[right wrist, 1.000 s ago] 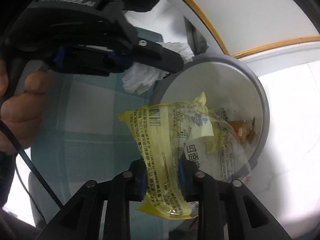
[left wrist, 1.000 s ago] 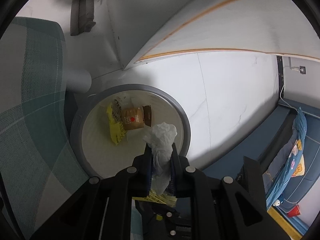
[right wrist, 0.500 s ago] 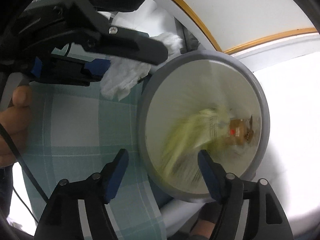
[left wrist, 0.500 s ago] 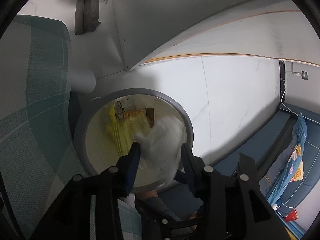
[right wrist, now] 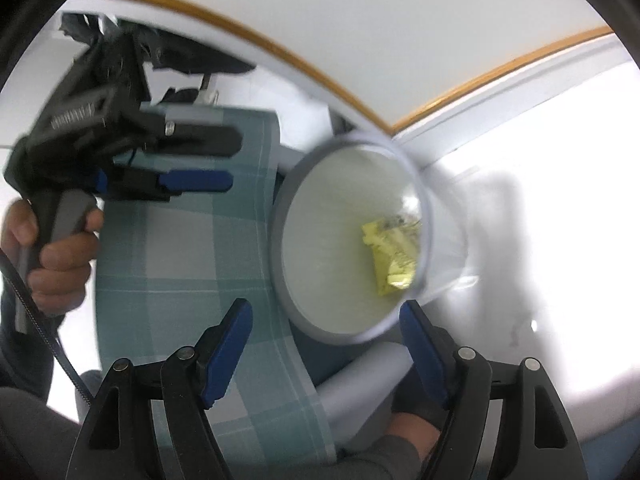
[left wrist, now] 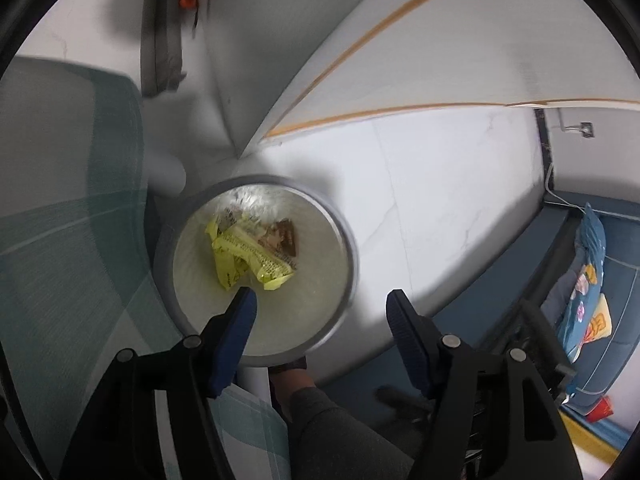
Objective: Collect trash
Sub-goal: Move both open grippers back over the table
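Observation:
A round grey trash bin point(left wrist: 344, 236) stands on the floor below me; it also shows in the right wrist view point(right wrist: 282, 236). Inside lie a yellow wrapper point(left wrist: 248, 256), also seen in the right wrist view point(right wrist: 390, 254), and a brown packet point(left wrist: 286, 236). My left gripper point(left wrist: 320, 304) is open and empty above the bin's near rim. My right gripper point(right wrist: 326, 320) is open and empty, just beside the bin. The left gripper also shows from the side in the right wrist view point(right wrist: 216, 160), with its jaws apart. The white tissue is not visible.
A teal checked cloth point(left wrist: 68, 256) hangs left of the bin, also in the right wrist view point(right wrist: 180, 248). White wall with an orange stripe point(left wrist: 400, 8) is behind. A blue mat point(left wrist: 520, 264) and a red cup point(left wrist: 600, 410) lie to the right. My leg point(left wrist: 332, 432) is below.
Both grippers opened. The left let go of the white tissue and the right let go of the yellow wrapper, which now lies in the bin. Both grippers have drawn back from the bin.

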`<state>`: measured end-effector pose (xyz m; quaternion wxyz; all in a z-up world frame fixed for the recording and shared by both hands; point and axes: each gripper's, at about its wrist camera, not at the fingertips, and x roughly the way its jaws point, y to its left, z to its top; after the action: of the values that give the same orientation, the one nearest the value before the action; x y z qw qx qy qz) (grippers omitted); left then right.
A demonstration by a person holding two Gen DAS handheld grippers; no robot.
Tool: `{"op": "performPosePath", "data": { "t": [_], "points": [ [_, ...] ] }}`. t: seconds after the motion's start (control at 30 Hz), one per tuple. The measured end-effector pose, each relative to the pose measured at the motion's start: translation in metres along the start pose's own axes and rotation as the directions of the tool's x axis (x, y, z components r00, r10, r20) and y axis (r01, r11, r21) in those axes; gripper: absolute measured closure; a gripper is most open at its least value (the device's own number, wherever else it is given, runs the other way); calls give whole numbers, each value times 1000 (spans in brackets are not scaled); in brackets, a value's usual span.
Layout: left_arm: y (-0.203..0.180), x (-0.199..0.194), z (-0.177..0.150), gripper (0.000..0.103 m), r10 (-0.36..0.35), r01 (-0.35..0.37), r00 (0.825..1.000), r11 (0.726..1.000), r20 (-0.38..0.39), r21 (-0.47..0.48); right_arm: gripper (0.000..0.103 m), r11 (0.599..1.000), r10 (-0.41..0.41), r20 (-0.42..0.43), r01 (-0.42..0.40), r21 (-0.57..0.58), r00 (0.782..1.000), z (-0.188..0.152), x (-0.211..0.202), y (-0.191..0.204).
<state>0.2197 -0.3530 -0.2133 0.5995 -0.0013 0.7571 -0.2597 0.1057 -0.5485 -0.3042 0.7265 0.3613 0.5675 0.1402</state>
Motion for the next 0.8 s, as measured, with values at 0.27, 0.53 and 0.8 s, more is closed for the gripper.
{"op": "performPosePath", "data": {
  "t": [0.27, 0.53, 0.8],
  "points": [
    [-21, -95, -46, 40, -26, -16, 953, 991, 302, 134, 27, 991, -115, 245, 127, -35, 963, 3, -89, 43],
    [-2, -210, -111, 40, 78, -157, 732, 986, 676, 56, 24, 949, -213, 514, 302, -94, 831, 2, -167, 135],
    [56, -280, -180, 24, 186, -133, 515, 982, 837, -136, 22, 898, -154, 647, 379, -225, 747, -16, -189, 241]
  ]
}}
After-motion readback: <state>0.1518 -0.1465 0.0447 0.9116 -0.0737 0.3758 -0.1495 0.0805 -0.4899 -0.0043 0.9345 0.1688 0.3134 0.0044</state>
